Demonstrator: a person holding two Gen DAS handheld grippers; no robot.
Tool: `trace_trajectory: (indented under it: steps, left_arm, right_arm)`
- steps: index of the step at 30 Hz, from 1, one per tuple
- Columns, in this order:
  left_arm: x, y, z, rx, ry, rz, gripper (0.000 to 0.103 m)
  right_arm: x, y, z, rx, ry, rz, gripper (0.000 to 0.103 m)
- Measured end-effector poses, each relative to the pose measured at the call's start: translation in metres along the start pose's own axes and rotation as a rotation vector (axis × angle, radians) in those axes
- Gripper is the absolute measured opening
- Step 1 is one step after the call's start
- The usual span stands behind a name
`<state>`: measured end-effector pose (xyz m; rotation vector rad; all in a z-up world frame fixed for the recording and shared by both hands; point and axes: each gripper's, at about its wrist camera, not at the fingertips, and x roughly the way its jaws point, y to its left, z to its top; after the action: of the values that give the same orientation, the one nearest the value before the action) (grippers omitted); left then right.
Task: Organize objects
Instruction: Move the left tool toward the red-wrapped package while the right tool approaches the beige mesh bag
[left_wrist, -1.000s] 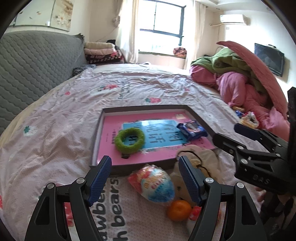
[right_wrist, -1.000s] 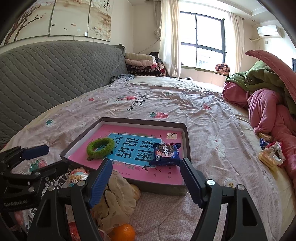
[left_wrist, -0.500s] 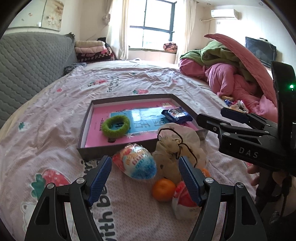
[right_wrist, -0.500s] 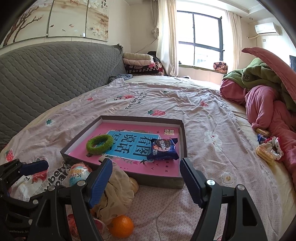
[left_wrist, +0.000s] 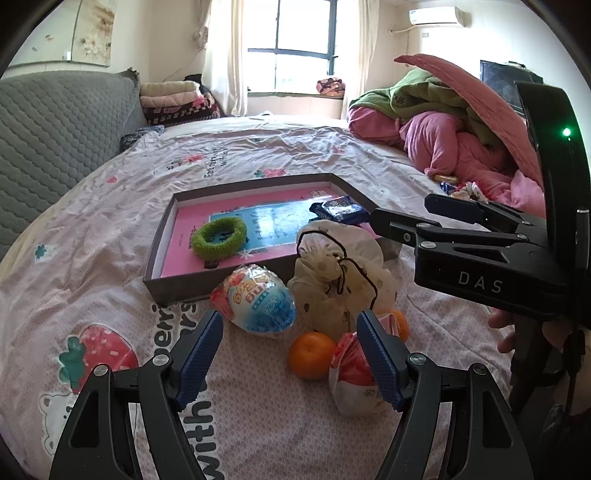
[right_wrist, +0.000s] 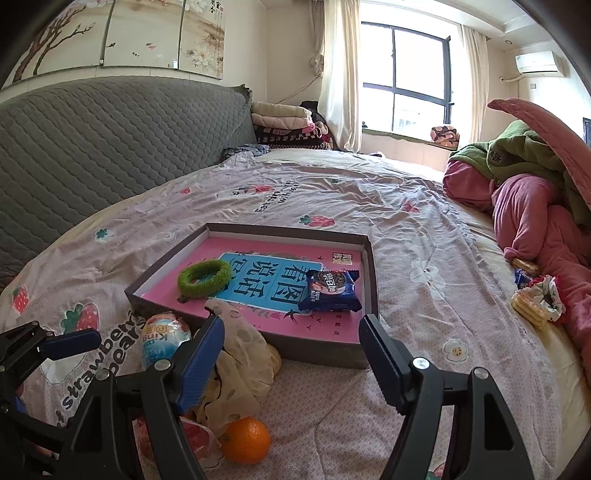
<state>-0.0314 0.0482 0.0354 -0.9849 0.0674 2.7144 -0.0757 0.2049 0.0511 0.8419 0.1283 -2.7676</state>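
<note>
A shallow grey box lies on the bed, lined with a pink book. A green ring and a blue biscuit packet sit in it. Against its near wall lie an egg-shaped toy pack and a cream dotted pouch. Closer to me are an orange and a red-and-white packet. My left gripper is open just short of the egg pack and orange, holding nothing. My right gripper is open and empty above the pouch and the box's near wall.
A second orange peeks out behind the packet. Pink and green bedding is heaped at the right, with loose snacks and a scrunchie beside it. A grey quilted headboard runs along the left. A hand grips the right gripper's handle.
My left gripper has drawn back from the box, so the egg pack, pouch and oranges now lie ahead of its fingers. The right gripper has hardly moved. Both stayed open.
</note>
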Motion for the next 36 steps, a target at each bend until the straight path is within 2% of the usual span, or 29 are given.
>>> trace_trajectory:
  steps: [24, 36]
  left_arm:
    - [-0.006, -0.017, -0.017, 0.018, 0.026, -0.067, 0.076]
    - [-0.002, -0.024, -0.024, 0.034, 0.045, -0.073, 0.076]
  right_arm:
    - [0.001, 0.003, -0.007, 0.007, 0.021, 0.019, 0.075]
    - [-0.001, 0.006, -0.011, 0.003, 0.023, 0.026, 0.075]
